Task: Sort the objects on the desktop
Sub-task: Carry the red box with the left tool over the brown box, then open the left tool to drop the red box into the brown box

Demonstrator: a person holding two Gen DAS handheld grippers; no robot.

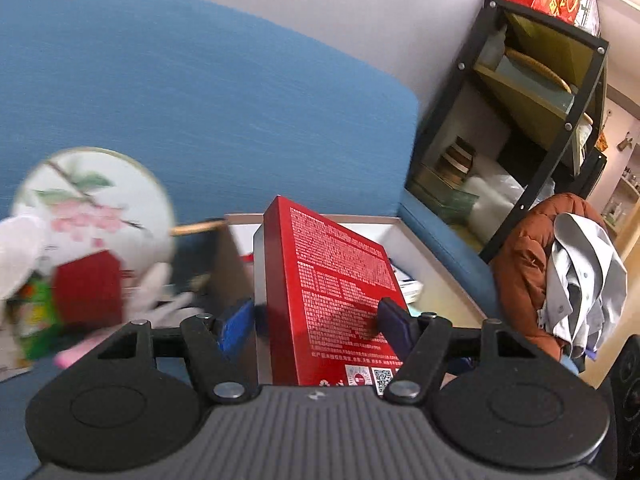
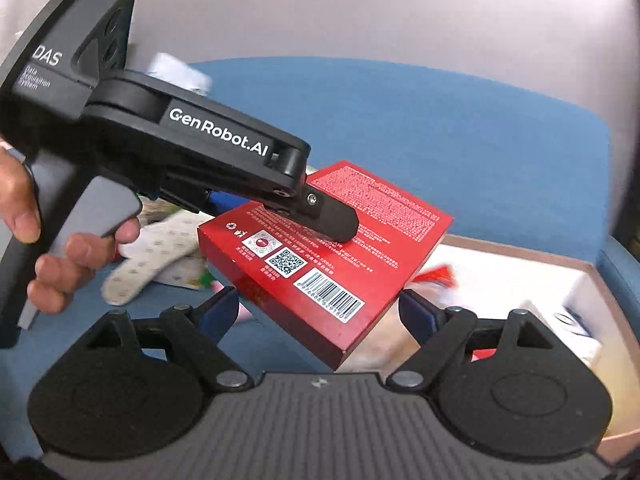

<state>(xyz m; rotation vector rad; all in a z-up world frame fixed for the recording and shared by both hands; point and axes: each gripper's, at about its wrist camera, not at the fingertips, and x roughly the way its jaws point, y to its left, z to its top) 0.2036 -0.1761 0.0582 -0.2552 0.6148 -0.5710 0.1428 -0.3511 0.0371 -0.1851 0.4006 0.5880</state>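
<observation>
A flat red box (image 1: 332, 276) with white print, a QR code and a barcode hangs in the air, and my left gripper (image 1: 316, 316) is shut on it. From the right wrist view, the left gripper's upper finger (image 2: 332, 220) lies on the red box's (image 2: 380, 240) printed face, while the lower finger is hidden underneath. My right gripper (image 2: 318, 304) stands open just under the box's near corner. Its blue pads sit close beside the box's two edges, with no clear squeeze. A person's hand (image 2: 60, 268) holds the left gripper's handle.
A shallow white tray with a beige rim (image 2: 520, 252) lies beyond the box, holding loose items. To the left are a round flower-painted fan (image 1: 92, 200), a green packet (image 1: 36, 316) and a white patterned insole (image 2: 148, 256). A blue backrest (image 1: 200, 100), a black shelf (image 1: 520, 120) and a brown jacket (image 1: 520, 264) stand behind.
</observation>
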